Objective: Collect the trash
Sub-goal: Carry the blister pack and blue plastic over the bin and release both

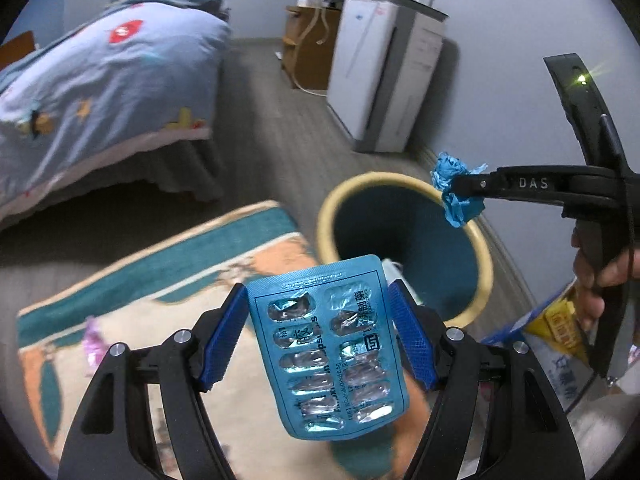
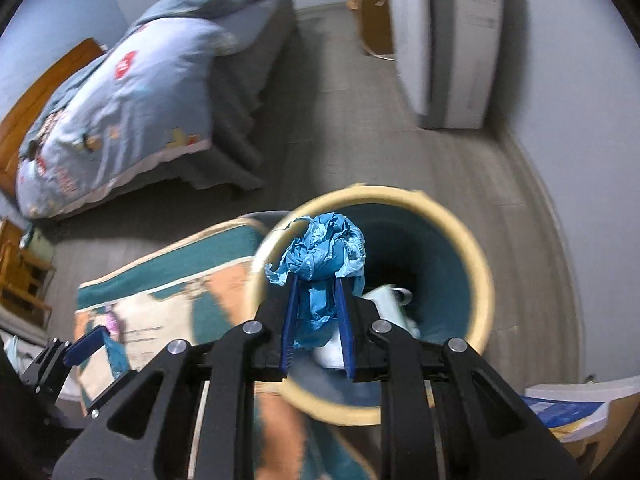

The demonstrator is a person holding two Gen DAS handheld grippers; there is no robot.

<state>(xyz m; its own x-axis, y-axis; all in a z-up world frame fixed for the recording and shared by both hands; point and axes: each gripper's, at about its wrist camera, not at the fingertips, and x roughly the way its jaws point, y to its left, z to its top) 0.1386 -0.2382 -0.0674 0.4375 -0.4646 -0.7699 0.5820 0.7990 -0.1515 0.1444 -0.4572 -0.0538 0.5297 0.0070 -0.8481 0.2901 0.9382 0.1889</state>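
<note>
On a bedroom floor, just beside a patterned rug (image 1: pixel 168 280), stands one round trash bin (image 1: pixel 486 256) with a cream rim and a teal inside. Some pale trash (image 2: pixel 394 300) already lies at its bottom.

Two grippers are in view, each carrying one piece of rubbish. The left gripper (image 1: pixel 320 332) pinches one blue blister pack (image 1: pixel 328 344) by its long edges between its two blue pads (image 1: pixel 224 340); the jaws stand wide because the pack is wide. The pack shows two columns of foil pockets, mostly torn open, and it hangs over the rug at the near edge of the bin.

The right gripper (image 2: pixel 317 316) has its two pads nearly together, squeezing one crumpled wad of blue paper (image 2: pixel 320 252). In its own view the wad sits over the bin's mouth, at the left part of the rim. A hand (image 1: pixel 596 276) grips that tool's handle.

Farther off are one bed (image 1: pixel 100 80) with a blue quilt, one white appliance (image 1: pixel 384 76) against the wall, and one wooden cabinet (image 1: pixel 310 48) behind it. A blue and white book or box (image 2: pixel 568 408) lies on the floor right of the bin.
</note>
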